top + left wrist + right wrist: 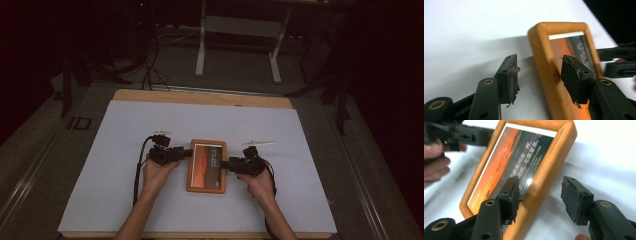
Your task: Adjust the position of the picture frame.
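Note:
A wooden picture frame (pixel 207 166) with an orange sunset print lies flat on the white sheet. My left gripper (pixel 187 153) comes at its left rail near the top, and my right gripper (pixel 225 164) at its right rail near the middle. In the left gripper view the left gripper (pixel 540 67) stands open astride the wooden rail (pixel 541 45), one pad over the glass and the other clear of the wood. In the right gripper view the right gripper (pixel 541 186) is also open astride the frame (pixel 524 152), with a gap at the outer pad.
The white sheet (pixel 150 125) covers a wooden table. A thin white strip (pixel 257 143) lies just beyond the right gripper, and a small pale scrap (pixel 161 132) lies beyond the left one. A metal stand (pixel 240 30) is on the floor behind the table.

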